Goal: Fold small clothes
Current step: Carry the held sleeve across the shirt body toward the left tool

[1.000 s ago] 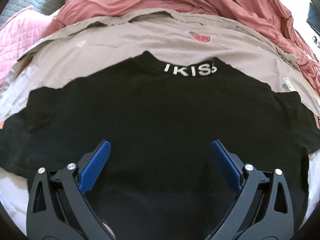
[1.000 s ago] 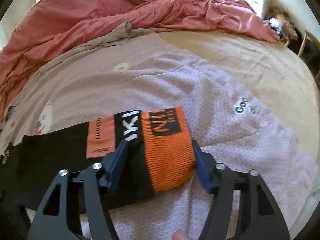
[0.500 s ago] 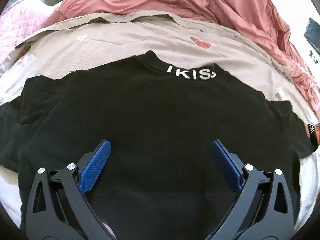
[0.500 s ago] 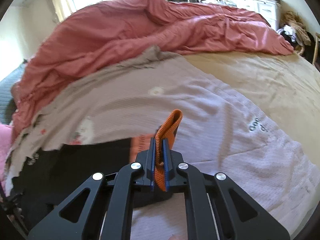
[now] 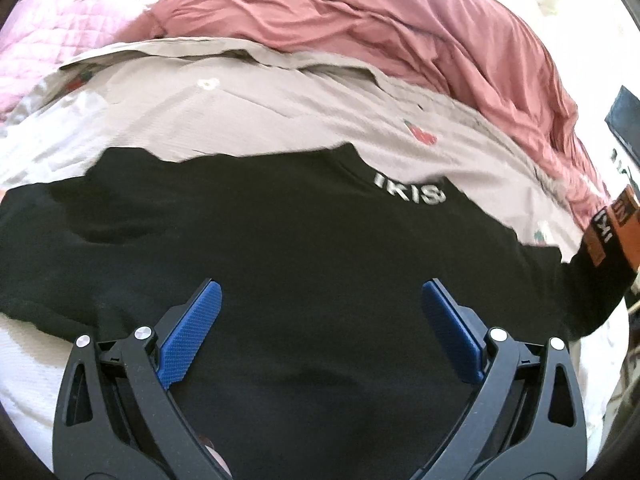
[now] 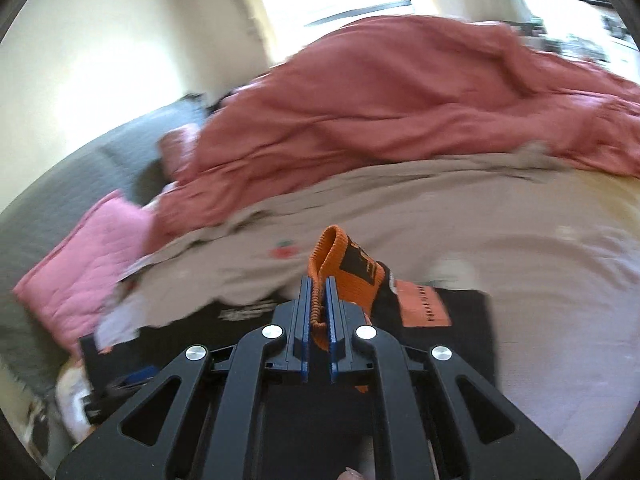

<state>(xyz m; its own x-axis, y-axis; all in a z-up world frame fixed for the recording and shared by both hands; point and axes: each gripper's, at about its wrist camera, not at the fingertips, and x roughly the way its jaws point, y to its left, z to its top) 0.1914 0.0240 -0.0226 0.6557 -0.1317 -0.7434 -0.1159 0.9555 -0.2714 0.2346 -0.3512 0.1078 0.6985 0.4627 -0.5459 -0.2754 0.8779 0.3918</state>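
Note:
A black top [image 5: 280,264] with white letters on its collar lies flat on the bed. My left gripper [image 5: 318,300] hovers open over its lower middle, nothing between the blue pads. The top's right sleeve, with its orange cuff [image 5: 624,224], rises off the bed at the far right edge of the left wrist view. My right gripper [image 6: 319,286] is shut on that orange cuff [image 6: 340,264], which pokes up above the blue pads [image 6: 306,312]; the black sleeve [image 6: 452,344] trails below to the right.
A beige printed sheet [image 5: 248,116] covers the bed under the top. A rumpled red duvet [image 5: 400,28] is heaped behind it. A pink quilted pillow [image 6: 84,268] and a grey blanket [image 6: 52,200] lie at the left. Bright window behind.
My right gripper closed on the orange cuff, then lifted it and swung left over the top. The left gripper stayed open and shifted, so the collar now sits further right.

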